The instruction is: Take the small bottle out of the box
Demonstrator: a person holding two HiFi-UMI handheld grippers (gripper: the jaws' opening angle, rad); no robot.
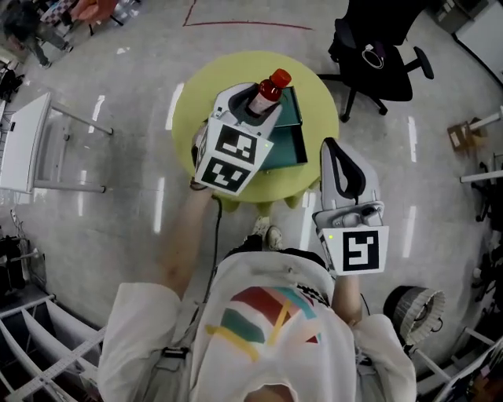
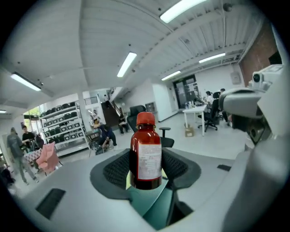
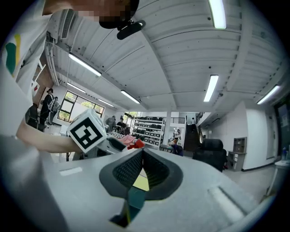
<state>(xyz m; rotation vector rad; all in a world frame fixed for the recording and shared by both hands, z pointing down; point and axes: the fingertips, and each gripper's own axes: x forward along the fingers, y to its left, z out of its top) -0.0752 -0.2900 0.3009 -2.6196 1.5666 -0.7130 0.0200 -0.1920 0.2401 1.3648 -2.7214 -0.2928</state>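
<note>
A small brown bottle (image 1: 266,94) with a red cap and a white label stands upright between the jaws of my left gripper (image 1: 255,110), which is shut on it. The bottle hangs above the open teal box (image 1: 289,135) on the round yellow-green table (image 1: 196,102). In the left gripper view the bottle (image 2: 146,156) fills the middle of the left gripper (image 2: 146,171), with the teal box (image 2: 152,204) below. My right gripper (image 1: 333,151) is off the table's right edge, shut and empty. In the right gripper view the right gripper (image 3: 142,168) points toward the bottle's red cap (image 3: 137,144).
A black office chair (image 1: 379,55) stands behind the table at the right. A white frame (image 1: 31,141) is at the left, a round fan (image 1: 416,308) at the lower right. A red line (image 1: 244,23) marks the floor beyond the table.
</note>
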